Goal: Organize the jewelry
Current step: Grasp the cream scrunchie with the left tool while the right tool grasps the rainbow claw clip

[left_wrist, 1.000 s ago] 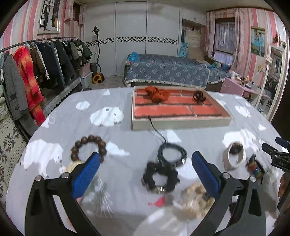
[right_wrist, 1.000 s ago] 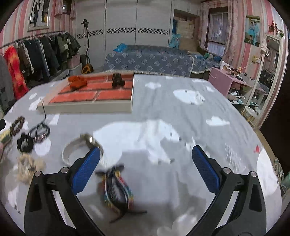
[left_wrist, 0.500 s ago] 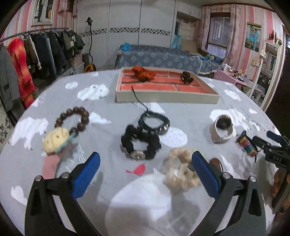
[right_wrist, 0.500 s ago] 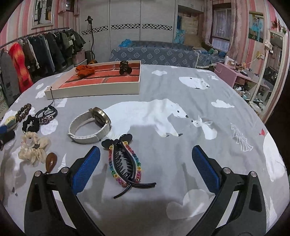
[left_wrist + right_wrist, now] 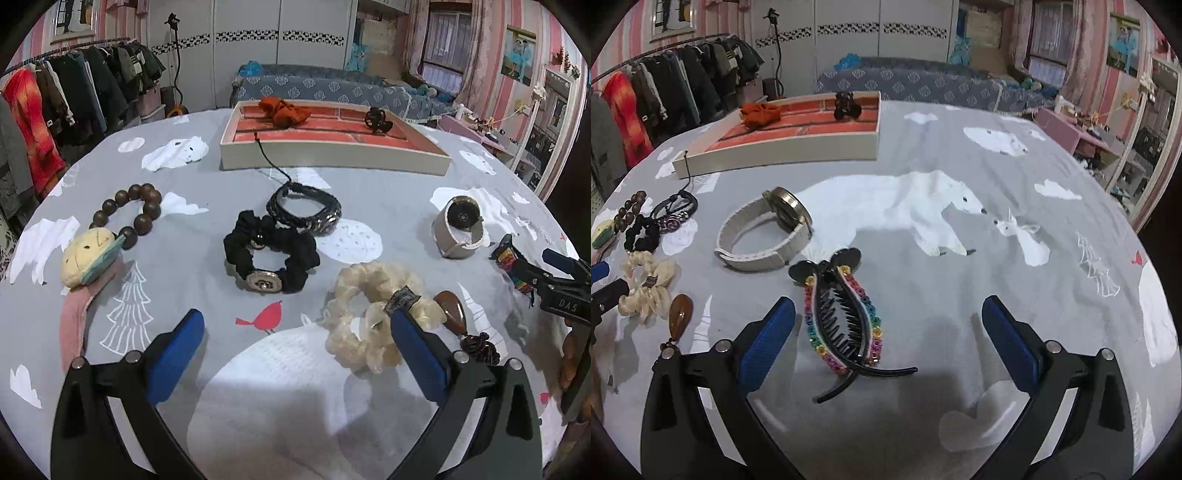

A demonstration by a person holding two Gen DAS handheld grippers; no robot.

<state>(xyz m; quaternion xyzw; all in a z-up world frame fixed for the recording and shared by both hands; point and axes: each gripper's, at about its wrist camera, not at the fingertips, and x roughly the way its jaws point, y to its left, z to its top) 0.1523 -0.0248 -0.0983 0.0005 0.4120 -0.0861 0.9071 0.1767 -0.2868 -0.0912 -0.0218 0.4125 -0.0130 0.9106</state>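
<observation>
Jewelry lies loose on the cloth point(image 5: 207, 369); tray point(image 5: 332, 160) at 12 o'clock. Left gripper point(image 5: 295, 339) wide, empty, cream scrunchie point(image 5: 369, 314) at its right pad. Right gripper point(image 5: 888, 328) wide over clip point(image 5: 846, 321). Risk: pads snagging cloth, or the clip slipping

Left gripper point(image 5: 293, 354) fingers apart — empty, above cream scrunchie point(image 5: 373, 314)

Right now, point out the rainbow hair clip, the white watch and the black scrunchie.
rainbow hair clip point(image 5: 846, 317): right wrist view, on its black teeth.
white watch point(image 5: 753, 236): right wrist view, on its strap.
black scrunchie point(image 5: 303, 254): left wrist view, on its fabric.
</observation>
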